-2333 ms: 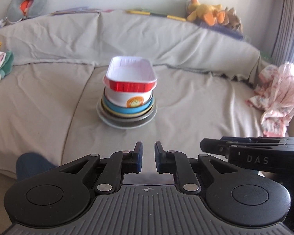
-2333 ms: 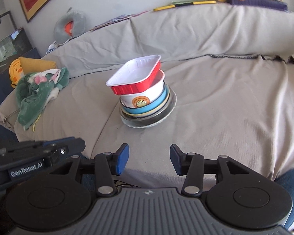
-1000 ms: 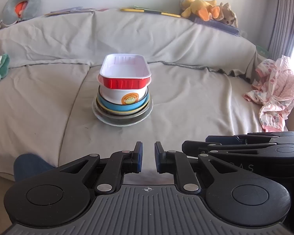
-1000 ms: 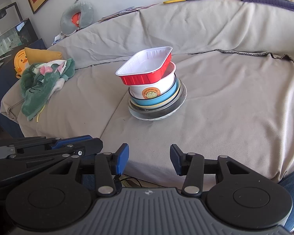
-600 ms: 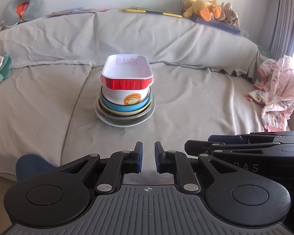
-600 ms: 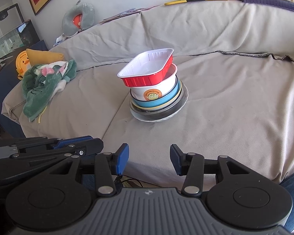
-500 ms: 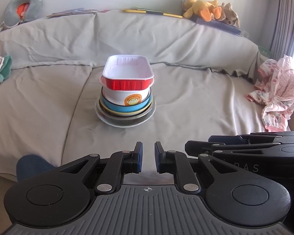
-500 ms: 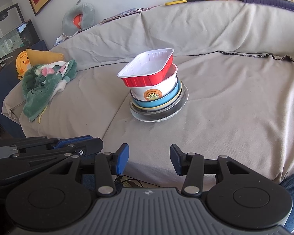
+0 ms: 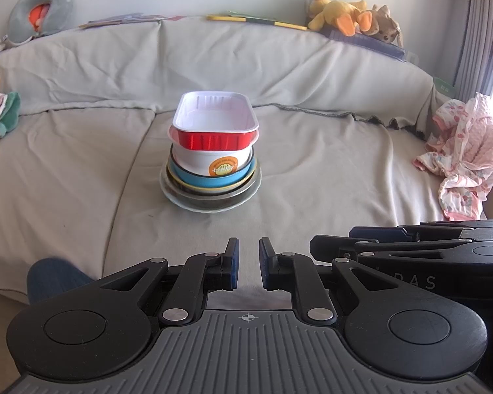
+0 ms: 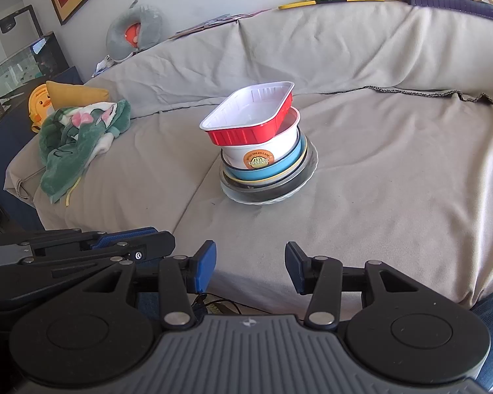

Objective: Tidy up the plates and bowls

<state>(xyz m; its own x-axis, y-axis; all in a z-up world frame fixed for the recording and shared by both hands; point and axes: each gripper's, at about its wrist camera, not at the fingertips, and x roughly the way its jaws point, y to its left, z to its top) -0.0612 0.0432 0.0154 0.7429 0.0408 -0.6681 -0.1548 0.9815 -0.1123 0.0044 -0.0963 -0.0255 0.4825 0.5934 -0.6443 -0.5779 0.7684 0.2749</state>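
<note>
1. Left gripper [image 9: 247, 264]: jaws drawn in to a narrow slit, nothing between the blue pads. It is empty and hangs over the front edge of the sofa seat.
2. Right gripper [image 10: 250, 271]: jaws parted to a moderate gap, nothing between them, only grey cover showing through the gap. Its side profile lies just right of the left jaws in the left wrist view.
3. Stack of dishes [image 9: 211, 157]: straight ahead of the left jaws, well apart from them, on the grey-covered sofa [image 9: 312, 170]. From the right jaws it sits ahead and centred on the gap.
4. Stack order, top down: red rectangular tray [image 10: 251, 116] with white inside, tilted and overhanging toward the left; white bowl [image 10: 263, 151] with an orange round label; blue bowl [image 10: 269, 172]; a yellow-rimmed dish; a dark plate; clear glass plate [image 10: 307, 177] at the bottom, resting on the cover.
5. Neither gripper touches the stack.
6. Green floral cloth [image 10: 75, 138] lies far left of the right jaws, near the sofa arm; pink patterned cloth [image 9: 463, 161] lies far right of the left jaws.
7. Yellow duck plush [image 9: 335, 11] sits on the sofa back, beyond and right of the stack.
</note>
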